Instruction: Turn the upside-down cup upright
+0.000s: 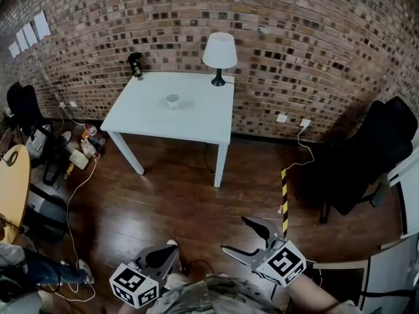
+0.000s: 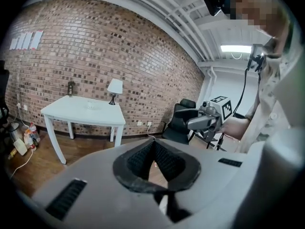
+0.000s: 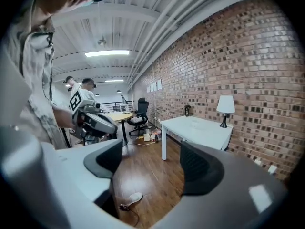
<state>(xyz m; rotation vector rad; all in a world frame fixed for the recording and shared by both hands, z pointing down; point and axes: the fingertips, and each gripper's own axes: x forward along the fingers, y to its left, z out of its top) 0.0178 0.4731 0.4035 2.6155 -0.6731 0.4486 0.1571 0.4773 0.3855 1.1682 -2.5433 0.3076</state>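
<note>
1. On the white table against the brick wall, the cup sits near the middle of the top. It is apart from the lamp at the back edge and well apart from both grippers.
2. The left gripper has its fingers together at the tips with nothing between them. The right gripper has its fingers spread wide, with only the wooden floor showing in the gap.
3. The cup looks small and pale, so it is probably light and stiff. If it is glazed or glass it would be smooth and could chip when set down hard.
4. The best hold is likely across the side wall at about mid height, with one finger on each side, so the cup can be rolled over without slipping.
5. At this range the cup is too small to tell which end is up, whether it has a handle, or what it is made of.
6. A dark object at the table's back left corner is hard to make out.
</note>
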